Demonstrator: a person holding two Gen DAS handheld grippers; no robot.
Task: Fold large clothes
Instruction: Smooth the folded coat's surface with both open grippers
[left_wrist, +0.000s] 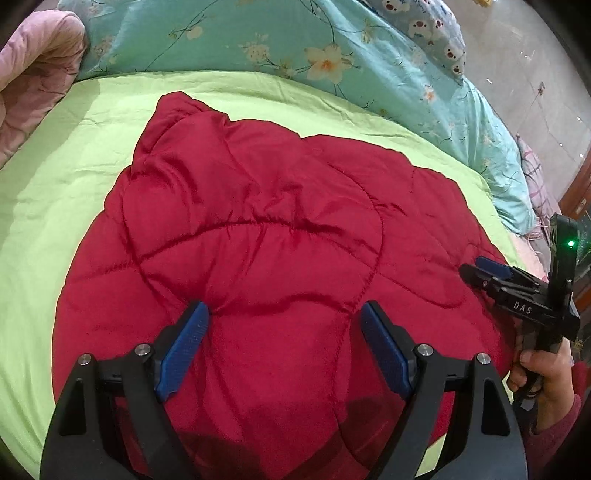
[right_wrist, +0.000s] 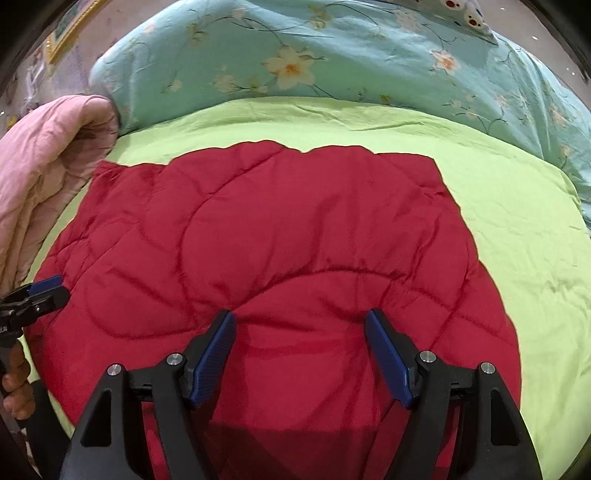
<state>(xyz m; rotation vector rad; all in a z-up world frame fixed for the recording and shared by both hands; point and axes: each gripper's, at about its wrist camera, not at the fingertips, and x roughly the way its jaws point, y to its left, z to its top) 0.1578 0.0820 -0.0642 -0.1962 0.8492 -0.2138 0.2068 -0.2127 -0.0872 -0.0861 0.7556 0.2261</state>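
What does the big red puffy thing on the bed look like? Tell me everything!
The red quilted garment looks padded and puffy, with curved stitch lines across smooth, slightly shiny fabric. It lies spread fairly flat on the green sheet, a little rumpled, its far edge straight in the right wrist view. Near its left side is a pink quilt. Both grippers hang open above it; whether they touch it is unclear.

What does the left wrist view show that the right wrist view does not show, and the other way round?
Only the left wrist view shows the right gripper from the side, the hand that holds it, and the pale floor beyond the bed.

Only the right wrist view shows the left gripper at the left edge and a yellow frame at the top left.

Both show the red quilted garment spread on the green sheet, the turquoise floral quilt behind it, the pink blanket, and open jaws above the garment.
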